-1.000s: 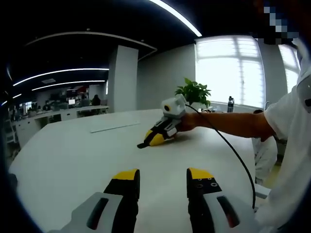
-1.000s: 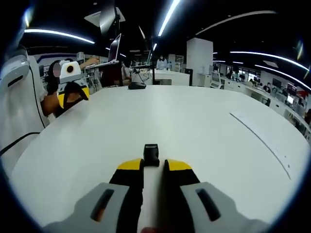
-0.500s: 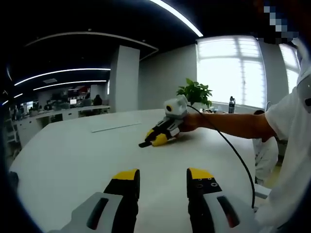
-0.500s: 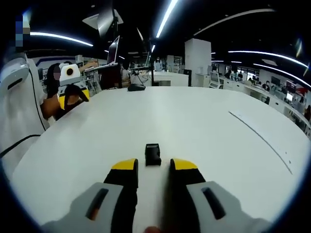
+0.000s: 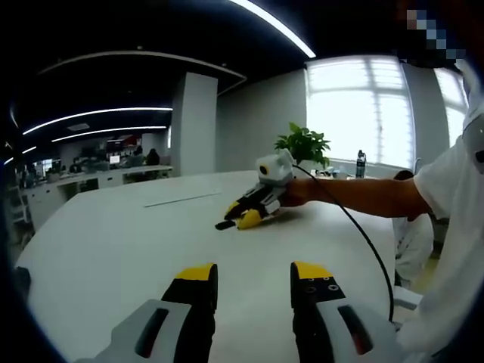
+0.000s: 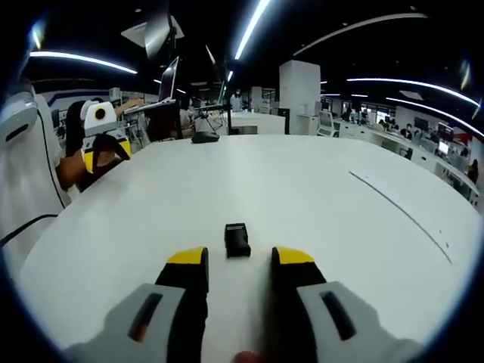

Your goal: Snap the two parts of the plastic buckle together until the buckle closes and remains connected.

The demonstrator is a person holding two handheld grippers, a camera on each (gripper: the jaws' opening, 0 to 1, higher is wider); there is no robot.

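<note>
Right gripper view: buckle (image 6: 237,240) lies loose mid-bench (image 6: 318,197), just past the right gripper (image 6: 240,257), fingers parted, empty. Left gripper (image 5: 255,273) fingers wide, empty. Risk: buckle judged liable to skid if nudged; closure cannot be told.

Strong daylight is admitted through the window (image 5: 363,110), which is blown out to white glare. Ceiling light strips (image 6: 253,26) are seen against a dark ceiling. The white table (image 6: 302,189) is evenly lit, with faint shadows. Straight lines are bent near the edges, and distant details are softened.
</note>
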